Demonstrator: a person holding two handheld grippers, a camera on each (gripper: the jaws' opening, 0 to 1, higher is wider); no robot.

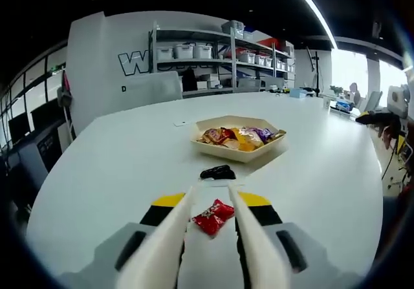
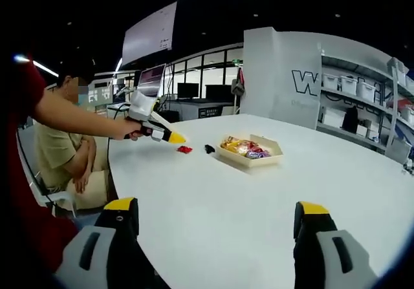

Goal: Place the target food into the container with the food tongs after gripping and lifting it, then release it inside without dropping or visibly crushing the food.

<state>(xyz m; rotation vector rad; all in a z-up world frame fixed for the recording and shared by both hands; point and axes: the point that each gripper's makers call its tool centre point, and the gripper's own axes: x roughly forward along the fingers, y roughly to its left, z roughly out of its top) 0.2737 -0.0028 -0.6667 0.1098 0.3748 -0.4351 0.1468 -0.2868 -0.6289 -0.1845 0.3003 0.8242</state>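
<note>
Candy (image 1: 214,216) in a crinkled red wrapper lies on the white table (image 1: 123,166), between the cream tongs of the left gripper (image 1: 213,194), seen in the left gripper view; the jaws stand spread to either side of it, not touching, and its long axis runs slantwise across the gap. Just beyond the tips sits a small black object (image 1: 218,171), and farther along the same line the tray (image 1: 220,149), a shallow, angular, pale container holding shiny wrapped snacks (image 1: 240,137). Any carry would probably go straight ahead, over the black object. Metal shelves (image 1: 213,59) with plastic bins line the far wall. In the right gripper view, the right gripper (image 2: 217,221) hangs wide apart over bare tabletop (image 2: 226,218), yellow tips showing, well away from the work. Across the table a person's hand (image 2: 131,130) aims the left gripper (image 2: 169,136) down at the candy (image 2: 184,149), with the tray (image 2: 272,156) off to its far side. The left gripper is clearly the nearer tool.
</note>
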